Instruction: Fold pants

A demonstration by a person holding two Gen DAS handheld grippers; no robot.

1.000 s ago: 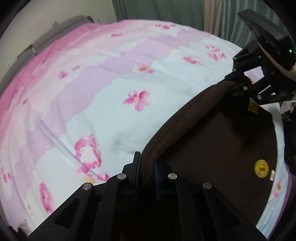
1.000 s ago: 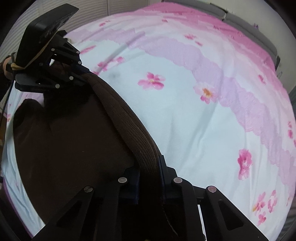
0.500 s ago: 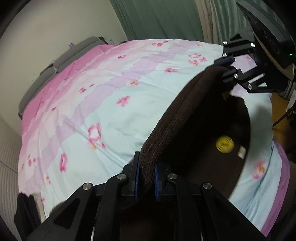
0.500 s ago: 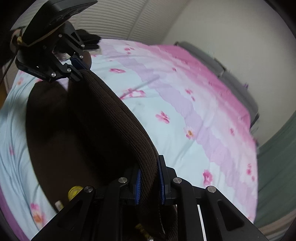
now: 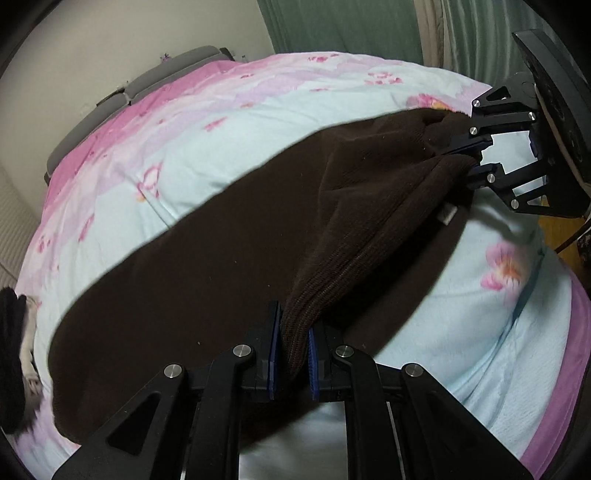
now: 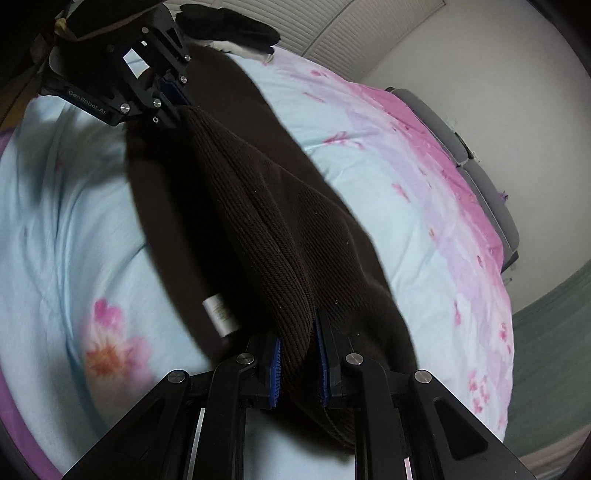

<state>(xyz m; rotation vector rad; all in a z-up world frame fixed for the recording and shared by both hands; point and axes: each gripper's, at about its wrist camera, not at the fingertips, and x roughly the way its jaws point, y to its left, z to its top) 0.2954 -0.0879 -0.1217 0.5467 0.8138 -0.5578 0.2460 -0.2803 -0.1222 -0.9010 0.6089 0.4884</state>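
Dark brown ribbed pants (image 5: 207, 280) hang and spread over the floral bed cover. My left gripper (image 5: 294, 345) is shut on the ribbed waistband at one end. My right gripper (image 6: 300, 363) is shut on the waistband at the other end. The waistband (image 6: 258, 221) is stretched between the two grippers above the bed. The right gripper shows in the left wrist view (image 5: 476, 155), and the left gripper shows in the right wrist view (image 6: 168, 107). A white label (image 6: 219, 314) hangs inside the waist. The legs trail away to the left across the bed.
The bed cover (image 5: 192, 147) is light blue and pink with flowers. A grey headboard (image 5: 122, 99) stands at the far side. Dark clothes (image 6: 229, 26) lie at the bed's edge by a slatted wall. Green curtains (image 5: 343, 26) hang behind.
Both grippers have lifted the waistband up from the bed and swung it over, so the pants now lie spread across the cover below and the fabric hangs between them.
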